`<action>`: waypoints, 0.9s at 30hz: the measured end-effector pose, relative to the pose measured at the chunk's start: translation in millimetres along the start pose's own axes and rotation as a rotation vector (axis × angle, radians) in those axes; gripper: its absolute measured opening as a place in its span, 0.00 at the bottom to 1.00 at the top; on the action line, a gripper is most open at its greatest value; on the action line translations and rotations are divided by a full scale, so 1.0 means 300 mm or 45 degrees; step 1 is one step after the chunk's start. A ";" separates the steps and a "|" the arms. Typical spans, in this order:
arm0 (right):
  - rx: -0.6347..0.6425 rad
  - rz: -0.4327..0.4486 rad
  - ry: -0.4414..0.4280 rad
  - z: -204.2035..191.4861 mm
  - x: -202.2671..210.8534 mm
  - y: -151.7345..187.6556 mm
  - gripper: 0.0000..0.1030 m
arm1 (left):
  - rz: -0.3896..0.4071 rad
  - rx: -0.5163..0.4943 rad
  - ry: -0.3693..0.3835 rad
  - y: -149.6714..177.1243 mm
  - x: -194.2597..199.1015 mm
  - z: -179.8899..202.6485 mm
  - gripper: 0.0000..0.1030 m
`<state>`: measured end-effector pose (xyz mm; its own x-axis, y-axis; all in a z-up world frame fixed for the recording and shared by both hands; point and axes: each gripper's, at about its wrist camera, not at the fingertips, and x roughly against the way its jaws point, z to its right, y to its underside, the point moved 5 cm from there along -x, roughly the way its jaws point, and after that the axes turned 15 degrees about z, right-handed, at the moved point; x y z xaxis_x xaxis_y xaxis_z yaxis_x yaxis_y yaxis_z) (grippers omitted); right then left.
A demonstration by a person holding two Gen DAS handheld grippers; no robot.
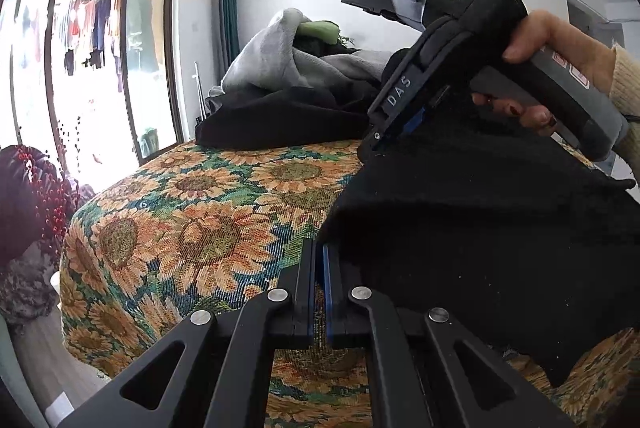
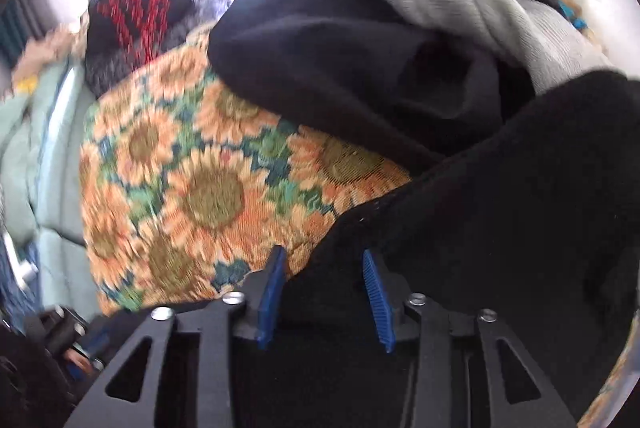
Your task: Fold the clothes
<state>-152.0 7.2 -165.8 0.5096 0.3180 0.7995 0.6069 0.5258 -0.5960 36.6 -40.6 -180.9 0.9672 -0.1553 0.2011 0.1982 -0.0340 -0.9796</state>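
We begin at the left gripper (image 1: 319, 268): its blue-lined jaws stand closed together, and the edge of the black garment (image 1: 480, 248) meets them from the right; whether a thin hem is pinched between the pads we cannot tell. The right gripper (image 2: 323, 268) shows its blue pads (image 2: 270, 292) parted partway with nothing clamped; black cloth lies in the gap and below it, yet neither pad presses on it.

Outward from the fingers, the black garment spreads to the right of the left gripper and up-right of the right gripper, its visible long edge running diagonally across the sunflower cover (image 1: 192, 211). In the left wrist view the right gripper, held by a hand (image 1: 532, 67) in a cream sleeve, hangs over the garment's far part, so we judge the right hand the nearer to that far end, the left nearer to the near edge.

Open room lies to the left, on the bare patterned cover. Behind, a heap of grey and dark clothes (image 1: 280, 67) borders the garment; a fold carried that way would crowd it. The cover's rounded edge drops off at left toward the floor.
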 end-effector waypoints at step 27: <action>-0.150 0.067 -0.012 0.056 0.010 -0.046 0.30 | 0.049 0.038 0.089 -0.161 -0.096 0.046 0.04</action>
<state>-169.3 14.2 -154.0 0.5374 0.3505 0.7670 0.6472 0.4117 -0.6416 1.5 -20.7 -139.4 0.9609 -0.2245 0.1618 0.1666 0.0022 -0.9860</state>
